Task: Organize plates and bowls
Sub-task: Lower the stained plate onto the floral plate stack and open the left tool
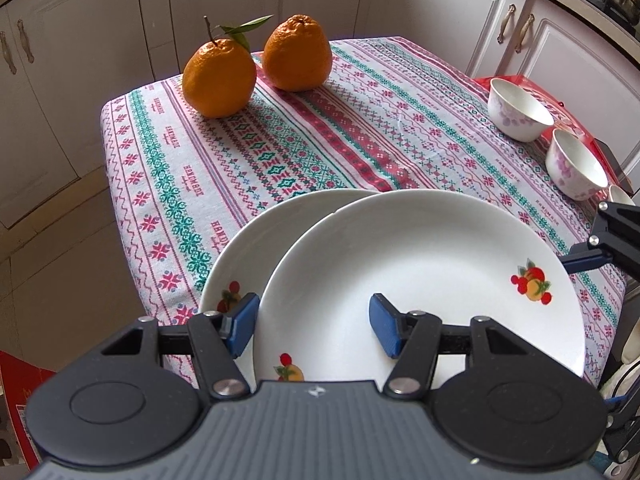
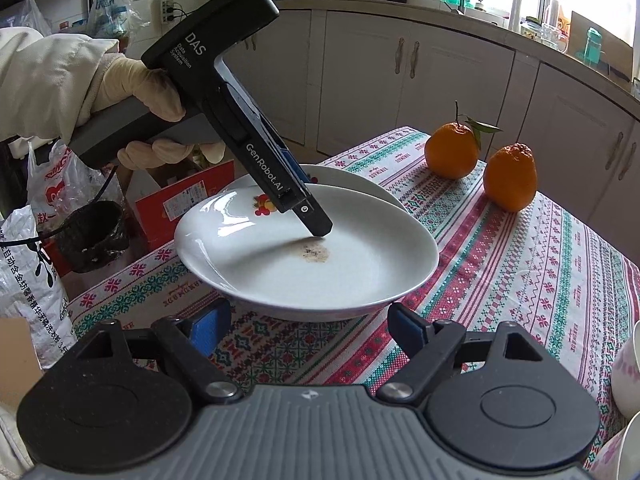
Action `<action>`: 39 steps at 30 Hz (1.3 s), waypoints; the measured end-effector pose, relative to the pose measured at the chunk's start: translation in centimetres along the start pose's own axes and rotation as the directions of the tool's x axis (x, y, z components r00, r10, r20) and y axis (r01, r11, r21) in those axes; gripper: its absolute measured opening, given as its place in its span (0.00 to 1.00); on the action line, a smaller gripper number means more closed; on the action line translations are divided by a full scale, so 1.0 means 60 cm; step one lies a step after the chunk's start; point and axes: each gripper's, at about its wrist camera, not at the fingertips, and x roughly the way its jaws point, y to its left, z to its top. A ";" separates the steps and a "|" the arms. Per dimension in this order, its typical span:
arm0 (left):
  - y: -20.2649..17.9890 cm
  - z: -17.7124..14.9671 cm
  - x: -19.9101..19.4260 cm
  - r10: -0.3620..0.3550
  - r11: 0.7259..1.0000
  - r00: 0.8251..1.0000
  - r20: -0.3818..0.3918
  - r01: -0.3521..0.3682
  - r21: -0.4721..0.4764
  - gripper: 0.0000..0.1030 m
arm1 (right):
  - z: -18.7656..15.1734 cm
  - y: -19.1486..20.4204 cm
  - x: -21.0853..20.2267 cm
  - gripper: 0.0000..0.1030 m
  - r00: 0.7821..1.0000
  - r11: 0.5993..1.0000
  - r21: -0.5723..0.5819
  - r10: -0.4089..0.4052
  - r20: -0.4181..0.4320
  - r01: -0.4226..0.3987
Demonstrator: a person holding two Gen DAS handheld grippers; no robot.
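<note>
Left gripper (image 1: 314,326) clamped on near-left rim of top plate (image 1: 420,280), which overlaps lower plate (image 1: 244,256) on its far-left side on tabletop (image 1: 280,152); right gripper (image 2: 310,330) released, empty, near the plates, bowls (image 1: 520,110) far right.

The left hand-held gripper (image 2: 316,216) bears "DAS", "Data Acquisition System" and "GenRobot.AI" in white letters along its black body. The patterned tablecloth (image 1: 304,136) repeats the small word "HANDMADE". Chinese print on the white plastic bags (image 2: 36,280) is too partial to read.
</note>
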 end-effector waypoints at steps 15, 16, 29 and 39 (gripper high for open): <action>0.006 0.003 -0.005 0.011 1.000 1.000 0.001 -0.011 0.023 0.58 | -0.002 -0.006 0.020 0.86 1.000 1.000 0.006 0.013 -0.015 -0.013; 0.006 0.003 -0.005 0.012 1.000 1.000 0.003 -0.012 0.023 0.58 | -0.003 -0.006 0.020 0.86 1.000 1.000 0.009 0.015 -0.016 -0.015; 0.005 0.005 -0.017 0.039 0.998 0.999 0.025 -0.040 0.044 0.60 | -0.001 -0.005 0.025 0.87 1.000 1.000 0.008 0.019 -0.017 -0.019; 0.007 0.006 -0.028 0.072 0.996 0.996 0.045 -0.074 0.042 0.66 | 0.002 -0.002 0.031 0.88 1.000 1.000 -0.009 0.006 -0.022 -0.006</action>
